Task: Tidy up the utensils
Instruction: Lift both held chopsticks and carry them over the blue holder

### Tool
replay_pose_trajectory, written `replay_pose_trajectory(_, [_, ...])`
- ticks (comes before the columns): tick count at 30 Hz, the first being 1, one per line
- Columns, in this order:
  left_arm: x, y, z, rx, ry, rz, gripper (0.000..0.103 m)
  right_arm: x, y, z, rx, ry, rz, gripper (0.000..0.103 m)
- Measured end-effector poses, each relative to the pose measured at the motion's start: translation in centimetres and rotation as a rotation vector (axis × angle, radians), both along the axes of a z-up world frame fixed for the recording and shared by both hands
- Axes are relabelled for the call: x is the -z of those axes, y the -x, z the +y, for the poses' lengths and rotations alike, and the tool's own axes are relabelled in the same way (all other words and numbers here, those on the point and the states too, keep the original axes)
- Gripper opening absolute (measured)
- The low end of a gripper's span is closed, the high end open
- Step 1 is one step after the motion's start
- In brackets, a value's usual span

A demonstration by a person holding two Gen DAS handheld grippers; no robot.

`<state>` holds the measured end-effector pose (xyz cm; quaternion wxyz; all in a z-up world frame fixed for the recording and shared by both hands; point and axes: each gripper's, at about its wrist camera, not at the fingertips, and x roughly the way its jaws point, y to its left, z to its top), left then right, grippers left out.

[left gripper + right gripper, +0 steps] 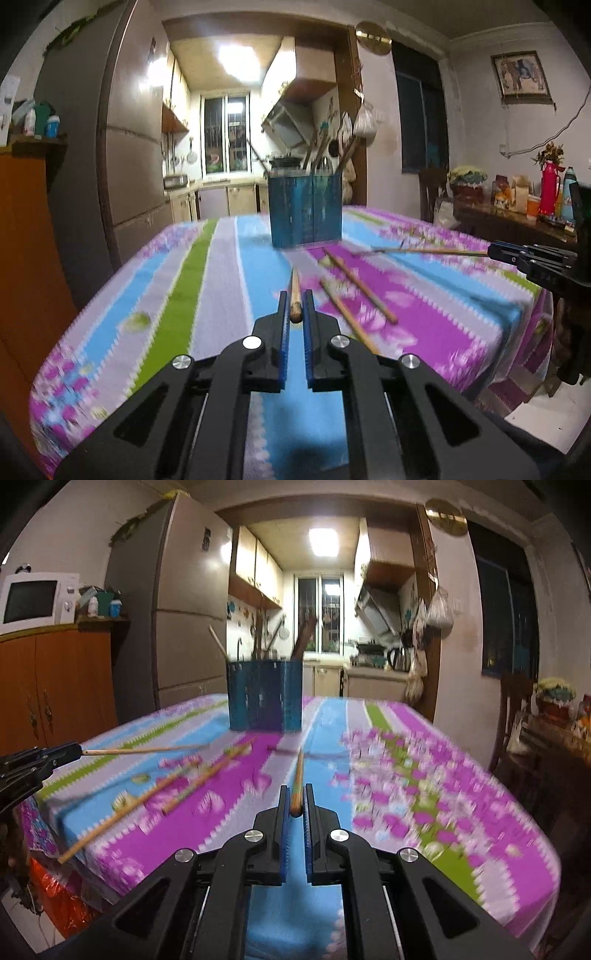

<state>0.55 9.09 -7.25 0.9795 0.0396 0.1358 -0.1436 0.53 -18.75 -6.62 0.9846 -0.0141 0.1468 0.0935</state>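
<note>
My left gripper (295, 301) is shut on the thick end of a wooden chopstick (294, 297) that points forward above the striped tablecloth. My right gripper (296, 797) is shut on another wooden chopstick (297, 784), also pointing ahead. Each gripper shows in the other's view with its stick: the right gripper (493, 251) at the right edge, the left gripper (75, 751) at the left edge. A blue utensil holder (306, 210) with several utensils in it stands at the table's far middle. Two loose chopsticks (360, 284) lie on the cloth between the grippers.
The table (207, 266) wears a cloth striped pink, blue, green and grey. A fridge (184, 602) and an orange cabinet (55, 679) with a microwave stand left. A side table (517, 218) with bottles and a red flask stands right. A kitchen lies behind.
</note>
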Motion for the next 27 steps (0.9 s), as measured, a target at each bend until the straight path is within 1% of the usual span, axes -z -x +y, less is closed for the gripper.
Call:
replay_pose_trajectory(6, [-4.5, -0.4, -0.6, 0.023, -0.005, -0.099, 0.005, -5.1, 1.2, 0.1, -0.050, 0.032, -0.095, 0.008])
replay_pose_trajectory(10, [-8.1, -1.5, -1.7, 0.042, -0.018, -0.169, 0.005, -8.2, 0.5, -0.2, -0.076, 0.048, -0.142, 0.008])
replay_pose_trajectory(12, [-9.5, -2.3, -2.3, 0.060, -0.017, -0.185, 0.005, -9.4, -0.1, -0.4, -0.088, 0.052, -0.154, 0.008])
replay_pose_trajectory(15, [-11.2, -4.0, -3.1, 0.071, -0.012, -0.182, 0.005, -11.4, -1.8, -0.8, -0.106, 0.041, -0.152, 0.008])
replay_pose_trajectory(16, [-11.6, -4.8, -3.3, 0.075, -0.004, -0.170, 0.005, -12.0, -2.5, -1.0, -0.110, 0.036, -0.147, 0.008])
replay_pose_trajectory(22, [-12.5, -7.5, -3.9, 0.076, 0.005, -0.127, 0.005, -14.7, -5.6, -1.7, -0.143, 0.005, -0.101, 0.008])
replay_pose_trajectory(27, [-13.0, -8.2, -4.5, 0.080, -0.008, -0.102, 0.005, -16.0, -7.6, -1.7, -0.155, 0.009, -0.076, 0.008])
